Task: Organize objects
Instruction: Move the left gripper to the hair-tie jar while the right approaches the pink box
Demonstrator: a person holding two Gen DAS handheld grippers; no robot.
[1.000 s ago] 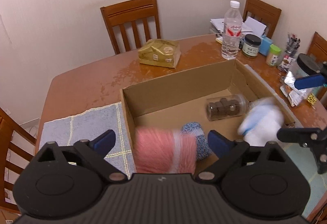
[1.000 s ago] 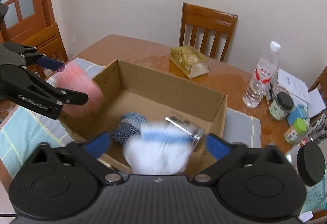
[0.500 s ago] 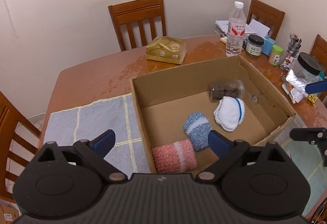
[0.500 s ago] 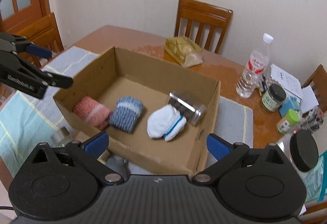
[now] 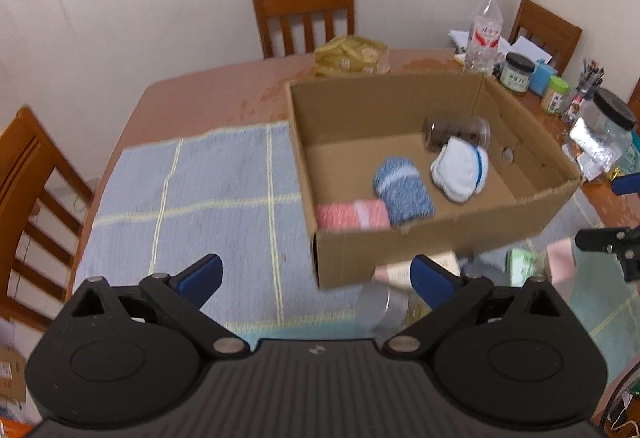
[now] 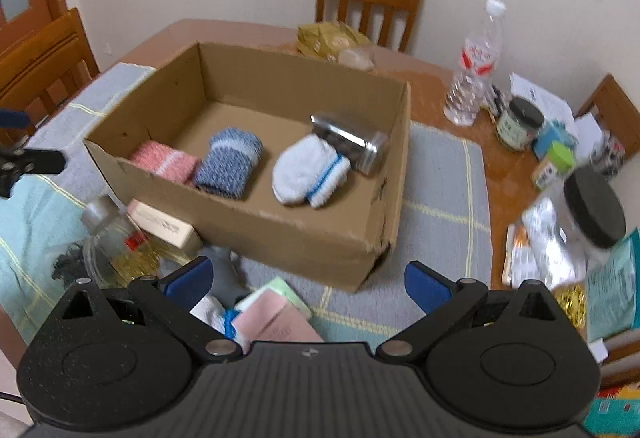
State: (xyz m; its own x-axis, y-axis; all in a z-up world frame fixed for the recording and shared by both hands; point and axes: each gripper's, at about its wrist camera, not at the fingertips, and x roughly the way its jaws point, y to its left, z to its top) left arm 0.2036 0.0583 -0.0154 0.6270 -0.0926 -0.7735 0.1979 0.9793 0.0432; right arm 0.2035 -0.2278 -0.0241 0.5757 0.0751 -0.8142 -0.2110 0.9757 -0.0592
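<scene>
Right wrist view shows the cardboard box filling the centre of the frame on the table, with three rolled socks lying on its floor: a pink sock at the left, a blue sock touching it, and a white sock to the right, resting against a clear jar lying on its side. The right hand-held gripper stands wide apart with nothing between its fingers. The left hand-held gripper is opening, also empty, above the blue placemat in the left wrist view. More loose things wait in front of the box, at the lower left of the right wrist frame — a glass bottle on its side, a small pale carton, a pink packet and another white sock. The socks look soft and light, likely forgiving to pinch across the middle of the roll. The bottle seems smooth, heavier and breakable, so its body, taken across its width, is probably the safest hold; the flat packet may need taking by an edge.
</scene>
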